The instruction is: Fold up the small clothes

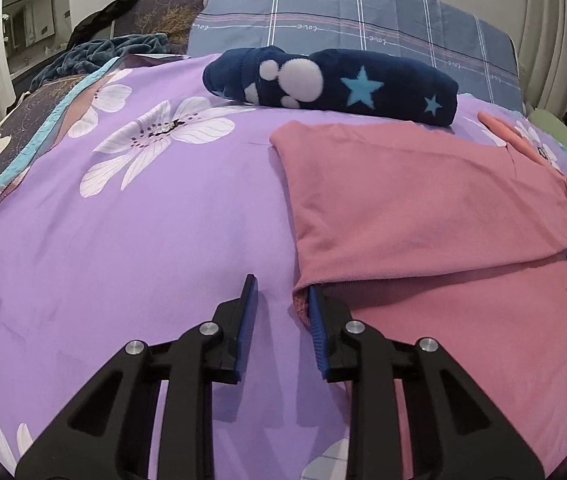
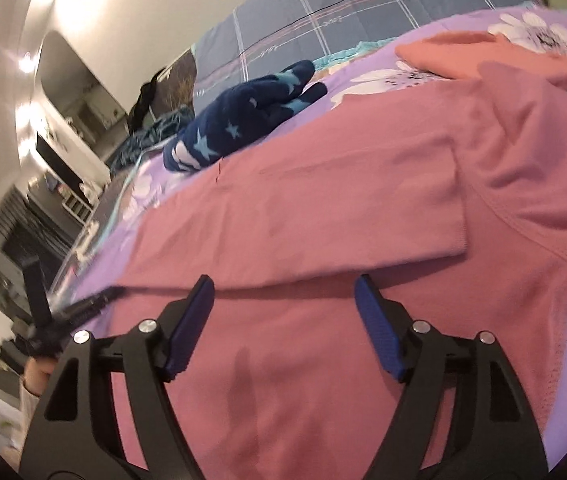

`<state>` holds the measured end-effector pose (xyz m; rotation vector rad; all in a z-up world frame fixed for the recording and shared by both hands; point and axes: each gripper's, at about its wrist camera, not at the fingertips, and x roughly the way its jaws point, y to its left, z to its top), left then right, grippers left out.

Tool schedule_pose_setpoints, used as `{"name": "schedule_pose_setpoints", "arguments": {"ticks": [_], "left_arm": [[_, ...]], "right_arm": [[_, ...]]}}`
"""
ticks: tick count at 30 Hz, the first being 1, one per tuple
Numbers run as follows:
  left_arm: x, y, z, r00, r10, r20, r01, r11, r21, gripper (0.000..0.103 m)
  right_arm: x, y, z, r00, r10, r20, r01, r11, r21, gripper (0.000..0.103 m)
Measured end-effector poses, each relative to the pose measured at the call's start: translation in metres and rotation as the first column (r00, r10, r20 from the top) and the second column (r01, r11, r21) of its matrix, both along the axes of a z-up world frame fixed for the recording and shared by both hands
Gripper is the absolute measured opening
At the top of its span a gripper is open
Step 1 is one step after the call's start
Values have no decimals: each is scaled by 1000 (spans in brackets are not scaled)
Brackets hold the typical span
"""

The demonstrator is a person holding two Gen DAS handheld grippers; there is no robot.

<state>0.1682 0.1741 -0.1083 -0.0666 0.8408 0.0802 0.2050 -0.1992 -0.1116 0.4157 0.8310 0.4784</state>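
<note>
Lay half-folded on the purple floral bedspread (image 1: 143, 240), pink shirt (image 1: 403, 208), left gripper (image 1: 283, 300) narrowed empty beside its corner to pinch, right gripper (image 2: 287, 292) spread wide above, nothing held.

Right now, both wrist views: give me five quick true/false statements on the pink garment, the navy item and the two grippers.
1. The pink garment lies on a purple floral sheet. True.
2. The navy item sits on top of the pink garment. False: it lies on the sheet beyond the garment's far edge.
3. The right gripper is clamped on the garment. False: its jaws stand wide apart over the fabric, gripping nothing.
4. The left gripper is at the garment's near left corner. True.
5. The navy item is plain. False: it bears light blue stars and white spots.
</note>
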Motion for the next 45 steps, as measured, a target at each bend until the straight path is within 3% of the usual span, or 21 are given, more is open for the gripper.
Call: {"name": "schedule_pose_setpoints", "arguments": {"ticks": [3, 7, 8, 11, 13, 16, 17, 19, 20, 26, 30, 33, 34, 35, 36, 38, 41, 42, 43, 45], "left_arm": [[-5, -2, 4, 1000, -2, -1, 2, 1000, -3, 28], [-22, -9, 25, 1000, -17, 24, 17, 1000, -24, 22], [-24, -11, 33, 999, -31, 42, 32, 999, -39, 19], [-21, -26, 59, 991, -82, 107, 90, 993, -77, 19], [-4, -46, 64, 982, -136, 128, 144, 988, -57, 19], [31, -69, 43, 983, -160, 86, 165, 985, -53, 19], [40, -72, 33, 987, -148, 58, 150, 988, -37, 19], [63, -79, -7, 995, -69, -75, 75, 994, 79, 20], [63, -80, -12, 997, -66, -49, 70, 994, 83, 20], [57, -89, -9, 997, -61, -39, 66, 986, 150, 22], [52, -78, -9, 998, -64, -25, 66, 994, 93, 22], [53, -70, -9, 998, -67, -19, 68, 997, 41, 22], [53, -69, -9, 998, -67, -18, 68, 997, 33, 22], [54, -69, -9, 998, -68, -18, 68, 997, 33, 22], [55, -70, -9, 998, -68, -19, 69, 997, 39, 22], [55, -73, -9, 997, -68, -20, 69, 996, 56, 22], [56, -76, -9, 997, -67, -23, 69, 994, 83, 22], [56, -76, -9, 997, -67, -23, 69, 994, 84, 22], [56, -76, -9, 997, -67, -23, 69, 994, 83, 22], [55, -75, -9, 997, -68, -23, 69, 995, 77, 22]], "right_arm": [[-2, 6, 2, 1000, 2, 8, -2, 999, -39, 74], [-3, 0, 3, 1000, -11, 7, 11, 1000, -10, 72], [-4, -3, 3, 1000, -22, 5, 22, 1000, -3, 66], [-4, -19, 10, 997, -72, 14, 72, 996, 48, 36], [-1, -32, 14, 994, -113, 13, 111, 991, 71, 34], [5, -53, 3, 983, -182, -37, 184, 978, 94, 32], [11, -58, -7, 975, -199, -93, 208, 974, 93, 23], [16, -64, -19, 963, -224, -150, 240, 966, 100, 10], [16, -66, -21, 961, -230, -155, 247, 963, 105, 6], [14, -52, -16, 969, -220, -108, 224, 974, 29, 11], [9, -65, -4, 960, -211, -183, 228, 971, 74, 12], [-19, -111, 46, 952, -301, -52, 305, 947, 106, 14], [-30, -135, 65, 931, -364, 9, 362, 928, 84, 14], [-39, -155, 76, 912, -408, 43, 405, 911, 76, 21], [-49, -183, 88, 881, -467, 71, 463, 884, 69, 32], [-66, -244, 104, 803, -589, 89, 587, 808, 50, 40], [-94, -348, 92, 645, -763, -41, 762, 638, 109, 38], [-102, -370, 83, 611, -786, -90, 789, 596, 147, 36], [-109, -391, 73, 591, -795, -134, 804, 566, 185, 36], [-115, -409, 64, 584, -798, -149, 806, 548, 222, 36]]}}
